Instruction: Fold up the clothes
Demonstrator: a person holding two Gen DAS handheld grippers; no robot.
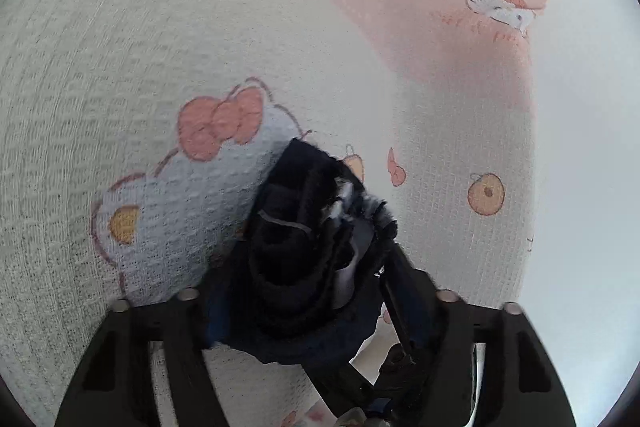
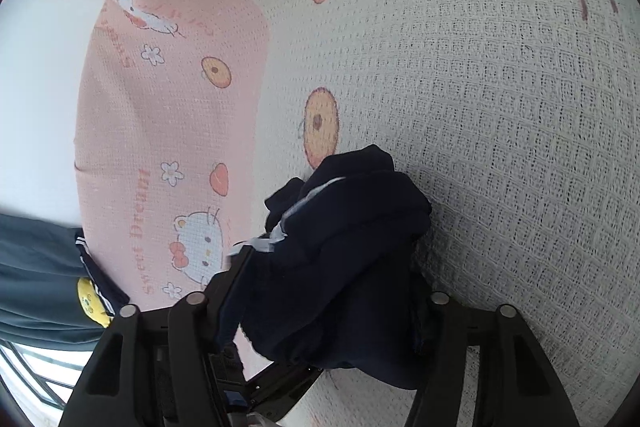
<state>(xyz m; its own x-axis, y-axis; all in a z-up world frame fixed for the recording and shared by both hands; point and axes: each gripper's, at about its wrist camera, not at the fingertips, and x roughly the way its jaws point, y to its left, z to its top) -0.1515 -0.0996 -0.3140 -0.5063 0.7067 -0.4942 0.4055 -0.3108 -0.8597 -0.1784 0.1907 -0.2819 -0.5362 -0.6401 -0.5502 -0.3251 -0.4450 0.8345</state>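
**Both claws bunched in dark cloth over the printed blanket**

The step in hand looks like gathering a dark navy knitted garment [image 1: 304,267] before a fold; next it likely needs spreading flat. The garment sits low over the white waffle-weave blanket with cartoon cat prints [image 1: 160,47], near its pink border [image 2: 168,99]. The left gripper [image 1: 316,239] is partly closed, clenched on a wad of that cloth. The right gripper [image 2: 320,267] stands about half open, its jaws stuffed with the same navy fabric, apparently grasping it.
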